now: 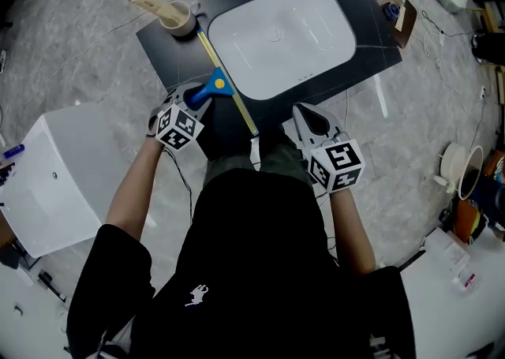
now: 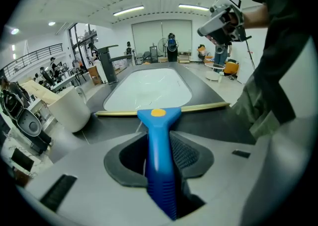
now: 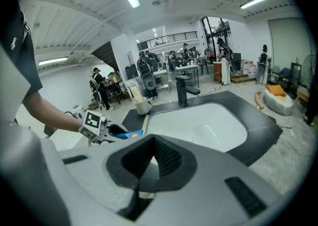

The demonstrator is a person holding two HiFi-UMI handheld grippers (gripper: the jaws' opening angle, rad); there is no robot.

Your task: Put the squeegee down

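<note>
Blue plastic and a long yellow blade: the squeegee (image 1: 213,86) sits left of centre in the head view, its ribbed handle clamped between the half-closed jaws of the left gripper (image 1: 194,97), the blade running along the black counter (image 1: 170,43) beside the white basin (image 1: 284,38); whether the blade touches the counter cannot be told. The right gripper (image 1: 311,119), lower right of centre, hovers with its jaws drawn together on nothing. The tool looks light and stiff in the handle, with a thin blade edge that probably flexes, and it seems unlikely to break. Its ribbed handle (image 2: 160,160) offers the surest hold, since the long blade would likely twist a grip taken any further out.
</note>
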